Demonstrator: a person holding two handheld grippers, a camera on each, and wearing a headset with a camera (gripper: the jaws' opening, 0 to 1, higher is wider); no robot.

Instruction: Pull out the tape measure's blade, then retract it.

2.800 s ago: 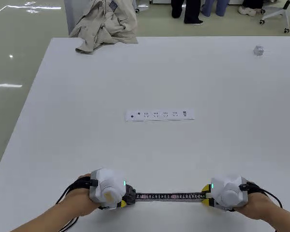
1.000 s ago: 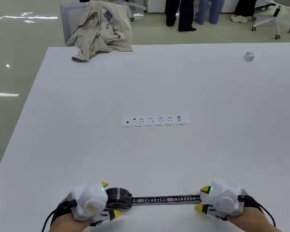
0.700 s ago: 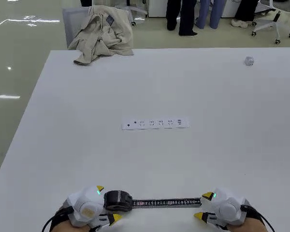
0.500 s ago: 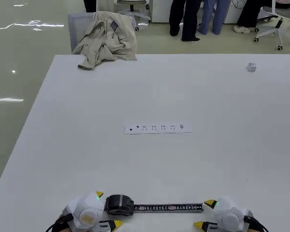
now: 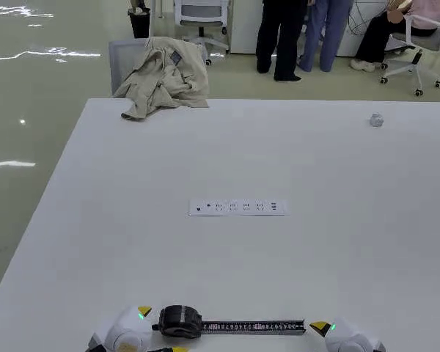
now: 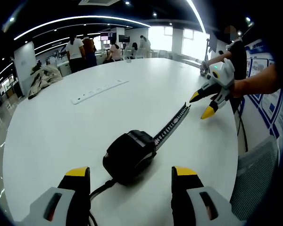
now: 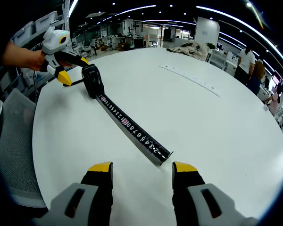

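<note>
Head view first: both tools sit at the very bottom edge, mostly cut off, so the hands can't be seen here. The left gripper (image 5: 155, 331) has the black tape measure (image 5: 180, 321) right off its tips. The blade (image 5: 253, 326) runs flat along the white table (image 5: 315, 169) to just short of the right gripper (image 5: 324, 330). The print on the blade is too small to read from here. Well beyond both tools lies a white power strip (image 5: 236, 207).

Left gripper view: the jaws are spread wide with nothing in them. The case lies just ahead of the yellow tips, roughly in line with the gap and not pinched. A thin black cord (image 6: 100, 189) trails from it back toward the tool. I can't make out any lettering on the case. The blade leads away to the other gripper, which a hand (image 6: 247, 84) holds with its tips pointing back this way.

Right gripper view: these jaws are wide apart too, gripping nothing. The blade's hooked end lies just in front of the gap, apart from both tips. You can read 2 3 4 5 6 7 8 9 along it; further up the digits get too small. At the far end the case sits right by the left gripper's tips, with a hand (image 7: 23, 54) wrapped round that tool.
</note>
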